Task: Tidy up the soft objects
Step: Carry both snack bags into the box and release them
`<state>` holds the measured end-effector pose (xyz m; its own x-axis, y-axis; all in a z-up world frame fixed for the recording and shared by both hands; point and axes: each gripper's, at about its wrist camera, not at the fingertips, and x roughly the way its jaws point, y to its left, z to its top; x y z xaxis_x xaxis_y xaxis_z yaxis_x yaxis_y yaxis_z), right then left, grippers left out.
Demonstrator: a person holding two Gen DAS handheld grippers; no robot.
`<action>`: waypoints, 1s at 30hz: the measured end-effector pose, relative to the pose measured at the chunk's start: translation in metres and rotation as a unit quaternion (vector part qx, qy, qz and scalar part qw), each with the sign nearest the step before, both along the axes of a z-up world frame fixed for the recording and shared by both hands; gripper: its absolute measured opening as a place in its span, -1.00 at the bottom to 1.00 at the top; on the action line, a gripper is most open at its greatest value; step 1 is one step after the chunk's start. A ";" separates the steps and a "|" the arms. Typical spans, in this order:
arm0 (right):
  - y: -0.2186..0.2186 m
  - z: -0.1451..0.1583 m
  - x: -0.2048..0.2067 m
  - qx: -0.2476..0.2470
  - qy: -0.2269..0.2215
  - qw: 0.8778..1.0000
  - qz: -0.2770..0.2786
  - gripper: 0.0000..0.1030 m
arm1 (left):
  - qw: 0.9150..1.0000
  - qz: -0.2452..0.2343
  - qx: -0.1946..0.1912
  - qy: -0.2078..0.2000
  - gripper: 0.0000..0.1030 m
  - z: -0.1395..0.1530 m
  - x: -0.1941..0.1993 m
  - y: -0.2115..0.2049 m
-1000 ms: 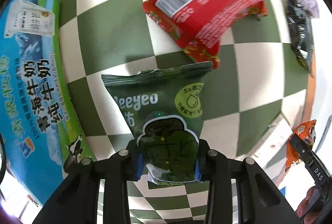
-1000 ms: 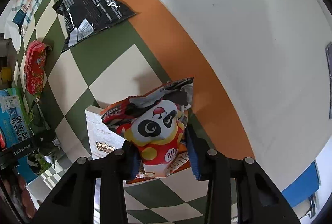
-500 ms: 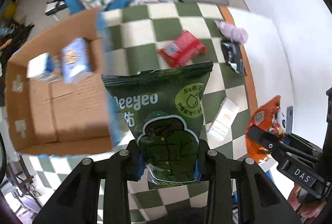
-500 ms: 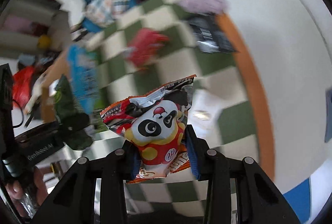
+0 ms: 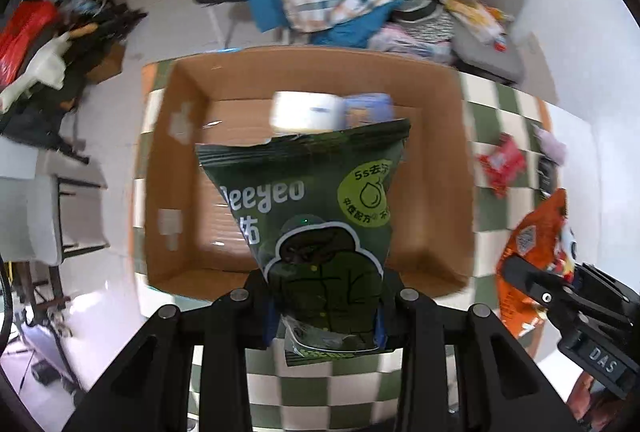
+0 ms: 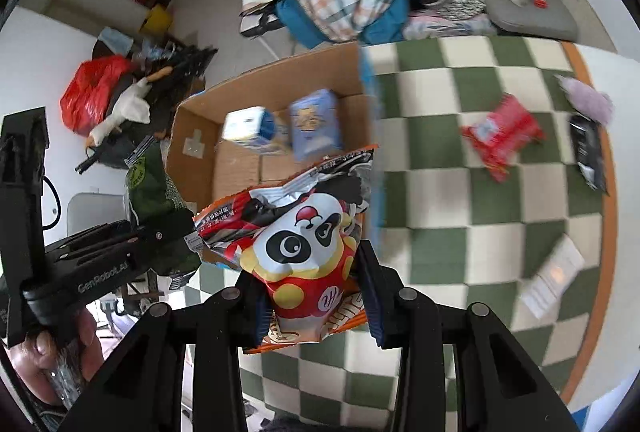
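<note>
Bright even daylight; motion blur mid-frame; strong fisheye edge warp.

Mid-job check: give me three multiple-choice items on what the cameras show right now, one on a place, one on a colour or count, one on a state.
1. Where are the two blue-and-white packs?
A. inside the cardboard box
B. on the checkered mat
C. on the grey chair

2. What colour is the pouch held by the left claw?
A. red
B. dark green
C. purple

3. What state is the right claw in?
A. open and empty
B. shut on the panda snack bag
C. shut on the red packet

Answers:
1 A: both lie within the cardboard box walls.
2 B: the green pouch sits between its fingers.
3 B: its fingers pinch the panda snack bag.
</note>
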<state>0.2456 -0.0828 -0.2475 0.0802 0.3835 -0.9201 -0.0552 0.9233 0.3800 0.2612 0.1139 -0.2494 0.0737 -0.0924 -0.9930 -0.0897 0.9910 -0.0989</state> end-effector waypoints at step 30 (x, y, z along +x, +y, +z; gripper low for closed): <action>0.141 -0.138 0.065 -0.043 0.088 0.995 0.014 0.18 | 0.992 0.030 -0.010 0.119 -0.13 -0.113 0.107 0.101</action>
